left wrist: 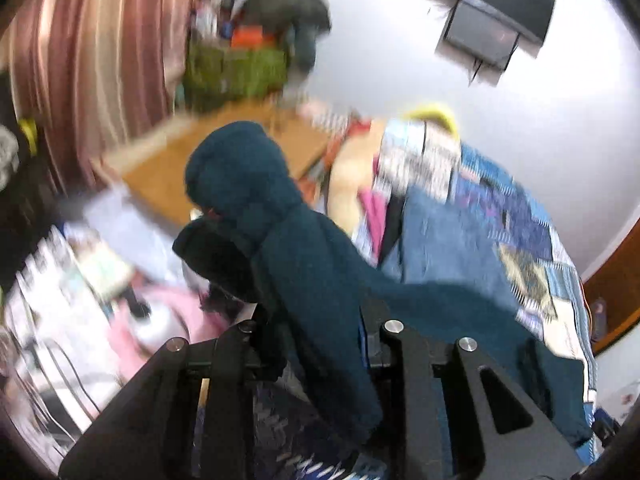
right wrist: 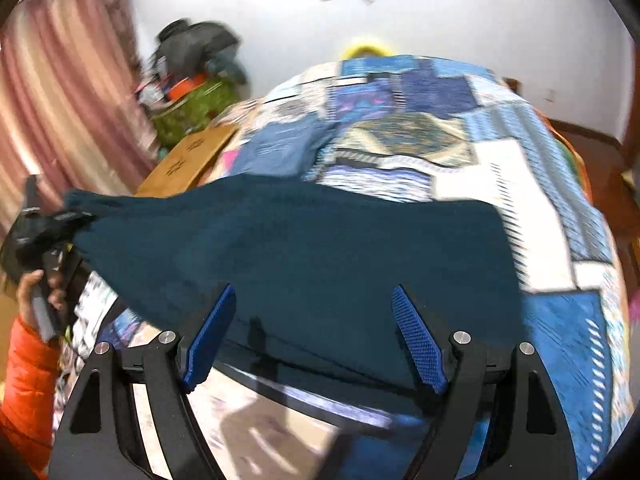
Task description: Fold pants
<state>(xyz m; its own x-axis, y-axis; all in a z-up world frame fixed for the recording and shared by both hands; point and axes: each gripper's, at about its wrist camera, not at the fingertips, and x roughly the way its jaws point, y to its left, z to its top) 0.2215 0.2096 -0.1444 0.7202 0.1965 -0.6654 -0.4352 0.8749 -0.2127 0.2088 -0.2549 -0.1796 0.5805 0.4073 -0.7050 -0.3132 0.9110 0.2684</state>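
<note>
Teal pants (right wrist: 304, 248) hang clamped in raised left gripper (left wrist: 316, 344); right gripper (right wrist: 314, 336) hovers agape.

Both views are bright and evenly lit, with the white wall (left wrist: 400, 80) nearly washed out toward the upper right corner. Motion blur smears everything left of the dark teal pants (left wrist: 304, 264): the striped curtain (left wrist: 88, 60) and the clutter below it lose their edges. Fisheye distortion bows the patchwork quilt (right wrist: 440, 140) into a dome, and black vignetting rings each frame.
</note>
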